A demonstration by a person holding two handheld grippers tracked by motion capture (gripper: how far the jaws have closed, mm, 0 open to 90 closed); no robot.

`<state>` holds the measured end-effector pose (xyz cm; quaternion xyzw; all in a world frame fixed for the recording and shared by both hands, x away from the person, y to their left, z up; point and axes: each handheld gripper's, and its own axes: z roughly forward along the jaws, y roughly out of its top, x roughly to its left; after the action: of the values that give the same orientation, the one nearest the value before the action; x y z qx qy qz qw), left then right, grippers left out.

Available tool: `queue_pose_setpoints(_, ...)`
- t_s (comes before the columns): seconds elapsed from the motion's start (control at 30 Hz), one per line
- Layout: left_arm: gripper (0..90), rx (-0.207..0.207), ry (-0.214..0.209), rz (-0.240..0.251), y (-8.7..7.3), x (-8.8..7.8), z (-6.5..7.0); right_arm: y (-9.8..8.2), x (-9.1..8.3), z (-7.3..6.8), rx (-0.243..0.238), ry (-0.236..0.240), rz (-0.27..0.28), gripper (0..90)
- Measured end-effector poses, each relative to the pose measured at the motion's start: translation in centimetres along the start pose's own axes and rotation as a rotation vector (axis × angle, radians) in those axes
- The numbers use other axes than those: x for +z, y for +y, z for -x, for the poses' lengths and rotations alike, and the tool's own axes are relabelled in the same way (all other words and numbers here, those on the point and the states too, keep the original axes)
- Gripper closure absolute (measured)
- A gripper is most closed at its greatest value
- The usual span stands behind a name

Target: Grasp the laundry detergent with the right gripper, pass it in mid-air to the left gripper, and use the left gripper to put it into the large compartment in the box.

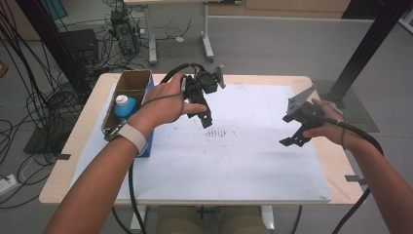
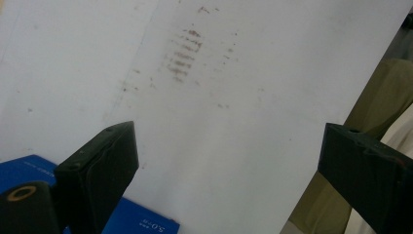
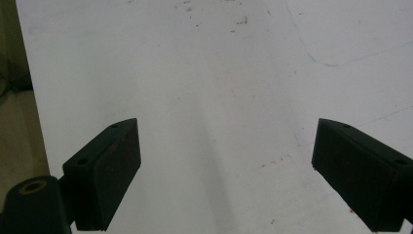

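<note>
Both claws stand wide open with nothing between them: the left claw (image 1: 207, 117) hovers just beside the cardboard box (image 1: 130, 87) at the desk's left edge, where a blue bottle (image 1: 125, 106) stands inside. The right claw (image 1: 293, 136) hangs near the right edge of the white mat (image 1: 243, 165). Between them the mat lies open, marked by brown smudges (image 2: 182, 56).
</note>
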<state>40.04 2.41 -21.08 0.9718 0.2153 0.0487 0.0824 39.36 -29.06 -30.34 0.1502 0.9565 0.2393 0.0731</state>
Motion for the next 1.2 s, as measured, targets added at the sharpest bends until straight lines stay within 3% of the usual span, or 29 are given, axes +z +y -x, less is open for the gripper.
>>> queue_pose_setpoints(0.4,8.0,0.007,0.006,0.001,0.43,0.55,0.4,-0.19,0.16,-0.03,0.002,0.002,0.009,10.7)
queue_pose_setpoints(1.2,8.4,-0.016,0.018,0.002,0.03,0.39,-0.28,-0.39,0.02,0.03,0.005,-0.003,0.011,10.7)
